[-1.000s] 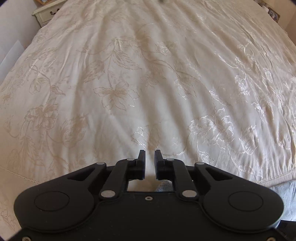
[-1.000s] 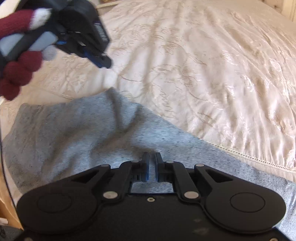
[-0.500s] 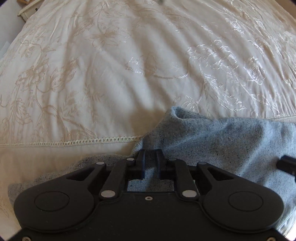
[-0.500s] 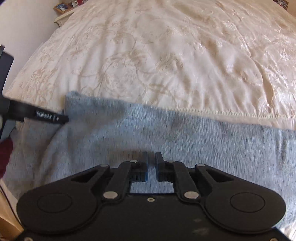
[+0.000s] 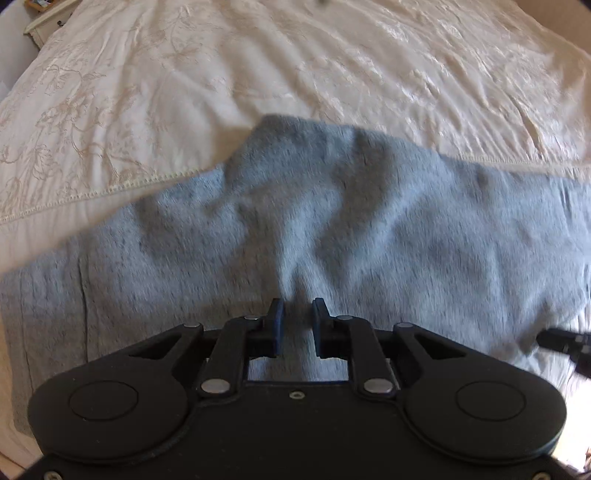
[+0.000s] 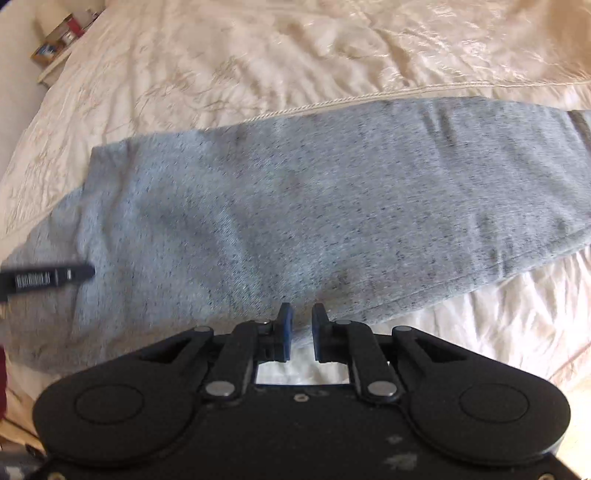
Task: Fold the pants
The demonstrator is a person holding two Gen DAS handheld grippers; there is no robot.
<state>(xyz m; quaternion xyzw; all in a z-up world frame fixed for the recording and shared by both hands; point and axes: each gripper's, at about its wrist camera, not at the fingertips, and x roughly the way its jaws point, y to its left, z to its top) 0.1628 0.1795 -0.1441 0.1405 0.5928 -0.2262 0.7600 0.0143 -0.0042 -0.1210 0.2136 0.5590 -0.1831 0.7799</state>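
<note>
One pair of grey marled pants point(image 6: 295, 206) lies spread across the near part of the bed point(image 6: 280, 55), on a cream bedspread point(image 5: 332, 66) with a floral pattern and a stitched border line. No container shows in either view. Two hand-held grippers are in play. From its own camera, the left hand-held gripper point(image 5: 297, 317) points down over rumpled pants fabric, its blue-padded jaws a small way apart with nothing pinched between them. The right hand-held gripper point(image 6: 300, 323) hovers at the near edge of the pants; its jaws are opening, a narrow gap between them, with no cloth caught. One nightstand point(image 5: 44, 22) stands at the far left corner beyond the bed.
</note>
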